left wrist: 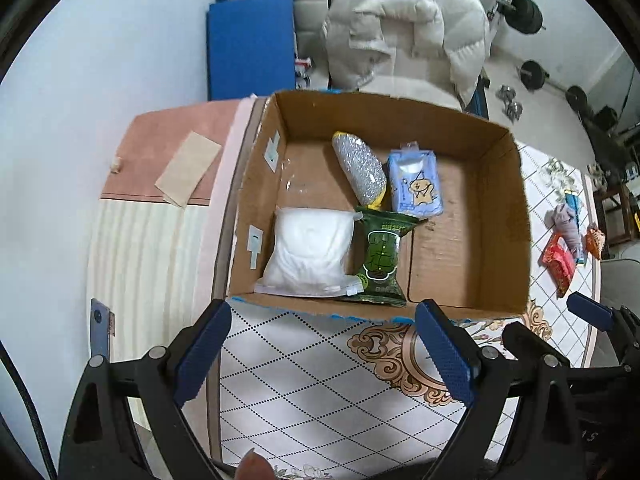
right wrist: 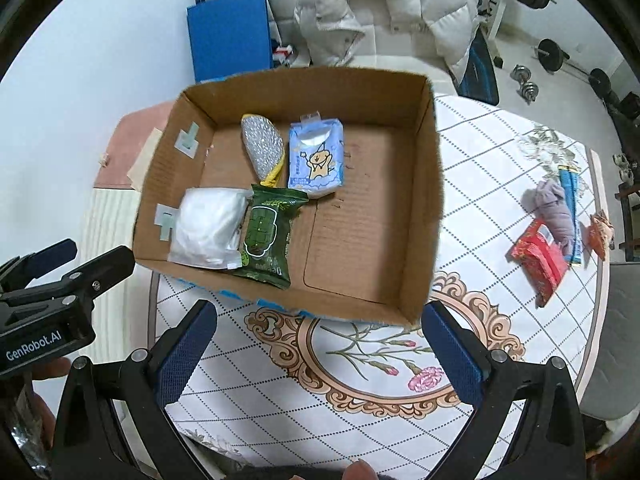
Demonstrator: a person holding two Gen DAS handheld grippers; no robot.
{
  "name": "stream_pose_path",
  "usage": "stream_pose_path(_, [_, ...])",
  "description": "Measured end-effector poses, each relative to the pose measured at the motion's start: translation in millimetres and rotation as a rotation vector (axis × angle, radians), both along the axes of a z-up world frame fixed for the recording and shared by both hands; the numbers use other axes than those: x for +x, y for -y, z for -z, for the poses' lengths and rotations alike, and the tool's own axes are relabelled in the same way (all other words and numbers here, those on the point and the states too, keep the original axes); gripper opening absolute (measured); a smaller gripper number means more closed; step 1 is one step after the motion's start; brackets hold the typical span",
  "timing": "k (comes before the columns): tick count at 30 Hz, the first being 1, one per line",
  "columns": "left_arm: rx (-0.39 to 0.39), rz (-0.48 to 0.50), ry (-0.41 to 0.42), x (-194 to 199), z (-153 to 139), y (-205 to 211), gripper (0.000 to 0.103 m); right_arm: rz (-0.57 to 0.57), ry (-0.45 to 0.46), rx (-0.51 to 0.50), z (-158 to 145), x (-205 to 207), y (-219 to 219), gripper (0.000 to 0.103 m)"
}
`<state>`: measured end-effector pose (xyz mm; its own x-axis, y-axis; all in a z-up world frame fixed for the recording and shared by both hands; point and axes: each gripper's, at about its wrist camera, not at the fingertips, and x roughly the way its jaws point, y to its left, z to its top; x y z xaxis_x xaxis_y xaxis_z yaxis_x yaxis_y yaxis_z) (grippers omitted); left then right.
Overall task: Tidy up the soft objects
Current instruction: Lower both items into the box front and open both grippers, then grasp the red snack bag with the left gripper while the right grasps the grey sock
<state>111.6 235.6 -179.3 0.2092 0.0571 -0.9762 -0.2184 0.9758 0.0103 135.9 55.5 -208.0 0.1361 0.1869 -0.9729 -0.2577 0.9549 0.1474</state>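
Grippers hover nearest, left gripper and right gripper both spread wide, empty. Beyond them, cardboard box holds four soft packs; right of the box lies a purple cloth on the worktop.

Four packs in cardboard box

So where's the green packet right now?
The green packet lies inside the cardboard box, in its left half near the front wall. The white pouch is against its left side, and the blue tissue pack is just behind it.
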Motion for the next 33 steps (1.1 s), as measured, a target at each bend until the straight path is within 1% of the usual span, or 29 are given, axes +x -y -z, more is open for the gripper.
stream_pose_path(3, [0.003,-0.002,0.021,-8,-10,6,0.094,0.001,0.020,0.026,-14,-8,8,0.103])
stream_pose_path(7, [0.012,-0.004,0.034,-10,-18,14,0.094,-0.001,0.031,0.061,-25,-13,16,0.103])
stream_pose_path(10, [0.020,-0.002,0.046,-6,-26,25,0.094,0.006,0.029,0.090,-31,-12,26,0.103])
stream_pose_path(13, [0.024,-0.004,0.057,7,-33,49,0.094,0.027,0.048,0.101,-37,-7,50,0.103])
stream_pose_path(14, [0.017,-0.003,0.066,11,-35,59,0.094,0.036,0.054,0.098,-38,-5,59,0.103])
stream_pose_path(16, [-0.027,-0.007,0.063,24,-33,88,0.094,0.073,0.052,0.097,-40,3,91,0.103])
stream_pose_path(17, [-0.057,-0.010,0.057,30,-30,100,0.094,0.097,0.050,0.095,-40,8,110,0.103])
stream_pose_path(18, [-0.119,-0.015,0.048,39,-24,119,0.094,0.138,0.047,0.086,-40,15,138,0.103])
stream_pose_path(20, [-0.222,-0.018,0.022,52,-8,153,0.094,0.204,0.048,0.060,-40,28,184,0.103])
stream_pose_path(21, [-0.283,-0.007,-0.005,62,5,177,0.094,0.258,0.051,0.039,-38,37,218,0.103])
stream_pose_path(22, [-0.316,0.003,-0.036,70,18,196,0.094,0.295,0.052,0.025,-36,43,240,0.103])
stream_pose_path(24, [-0.393,0.019,-0.125,87,53,238,0.094,0.388,0.052,-0.021,-28,58,302,0.103])
stream_pose_path(25, [-0.427,0.025,-0.181,100,77,262,0.094,0.415,0.046,-0.046,-23,64,323,0.103])
stream_pose_path(26, [-0.442,0.026,-0.223,108,96,278,0.093,0.441,0.036,-0.067,-16,70,345,0.103])
stream_pose_path(28, [-0.461,0.009,-0.311,126,137,311,0.081,0.488,0.006,-0.091,-1,81,386,0.100])
stream_pose_path(31, [-0.475,-0.045,-0.421,146,192,345,0.081,0.524,-0.030,-0.105,24,92,428,0.096])
stream_pose_path(33, [-0.480,-0.086,-0.465,152,216,359,0.081,0.533,-0.048,-0.110,38,97,445,0.094])
